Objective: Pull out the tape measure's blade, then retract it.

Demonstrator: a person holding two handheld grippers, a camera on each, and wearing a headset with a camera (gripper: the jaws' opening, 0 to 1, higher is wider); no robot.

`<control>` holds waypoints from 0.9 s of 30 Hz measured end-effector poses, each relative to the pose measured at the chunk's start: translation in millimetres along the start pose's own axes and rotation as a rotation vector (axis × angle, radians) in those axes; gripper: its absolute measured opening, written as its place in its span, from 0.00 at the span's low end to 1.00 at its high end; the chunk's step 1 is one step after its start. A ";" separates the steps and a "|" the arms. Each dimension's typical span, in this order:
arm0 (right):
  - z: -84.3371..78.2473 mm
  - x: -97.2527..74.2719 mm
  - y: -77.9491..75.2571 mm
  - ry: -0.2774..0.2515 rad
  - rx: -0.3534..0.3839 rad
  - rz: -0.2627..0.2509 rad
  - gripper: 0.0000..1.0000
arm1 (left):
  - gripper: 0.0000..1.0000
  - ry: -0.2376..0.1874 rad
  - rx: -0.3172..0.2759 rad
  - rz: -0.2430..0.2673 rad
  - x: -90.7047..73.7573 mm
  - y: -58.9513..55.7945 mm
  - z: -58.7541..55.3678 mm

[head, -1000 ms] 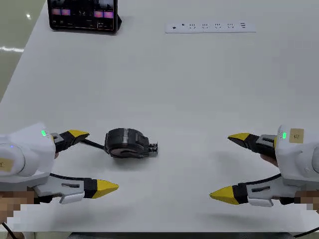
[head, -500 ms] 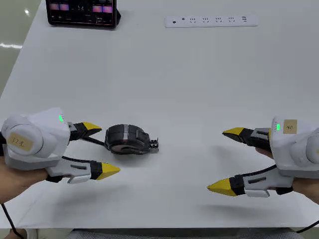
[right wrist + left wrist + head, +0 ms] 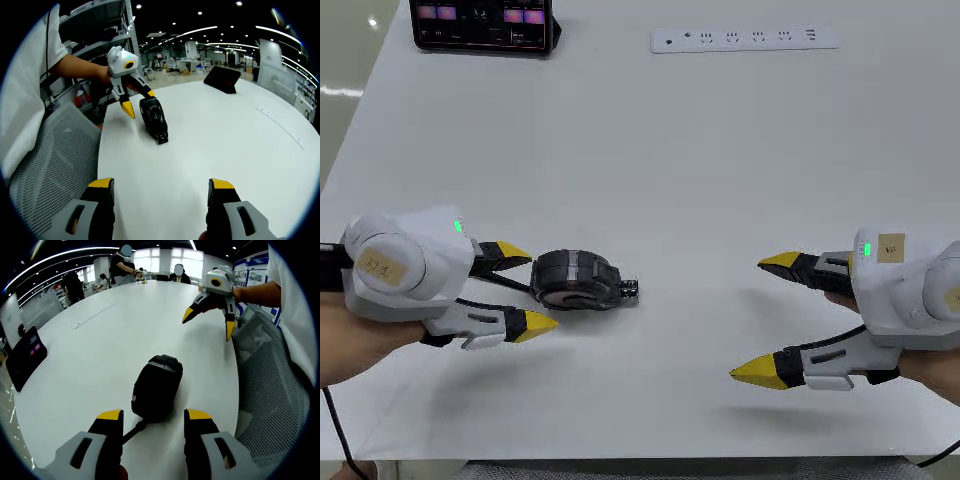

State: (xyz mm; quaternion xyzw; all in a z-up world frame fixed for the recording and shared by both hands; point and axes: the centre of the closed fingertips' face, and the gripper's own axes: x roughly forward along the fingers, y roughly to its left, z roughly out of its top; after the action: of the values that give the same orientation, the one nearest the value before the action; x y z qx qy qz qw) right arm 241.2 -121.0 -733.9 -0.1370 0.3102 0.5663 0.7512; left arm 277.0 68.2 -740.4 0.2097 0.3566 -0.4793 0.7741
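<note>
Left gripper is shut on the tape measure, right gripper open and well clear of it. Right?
No: the left gripper is open, jaws spread at the near end of the tape measure, not gripping it; the left gripper view shows this. The right gripper is open and well clear.

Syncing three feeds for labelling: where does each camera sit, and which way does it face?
Head view: headset, looking down at the tape measure; both claws show.
Left gripper view: rides the left claw, faces tape measure and right claw beyond.
Right gripper view: rides the right claw, faces the left claw.
Shared: the tape measure.
</note>
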 end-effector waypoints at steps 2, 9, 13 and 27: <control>0.3 0.1 0.1 -0.002 0.002 0.001 0.75 | 0.42 0.003 0.007 -0.005 1.3 0.0 0.9; -0.2 1.1 0.7 0.000 0.001 0.003 0.75 | 0.35 0.014 0.039 -0.019 5.9 -0.6 2.7; -0.5 1.6 1.1 0.001 0.001 0.003 0.74 | 0.33 0.019 0.052 -0.022 8.2 -0.9 2.9; -3.8 4.3 3.1 0.003 0.009 0.009 0.73 | 0.27 0.029 0.089 -0.029 12.3 0.4 4.9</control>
State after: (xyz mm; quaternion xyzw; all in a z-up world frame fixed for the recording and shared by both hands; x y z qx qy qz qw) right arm 237.8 -118.8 -739.0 -0.1329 0.3144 0.5681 0.7488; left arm 282.6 57.8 -746.5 0.2457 0.3491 -0.5027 0.7517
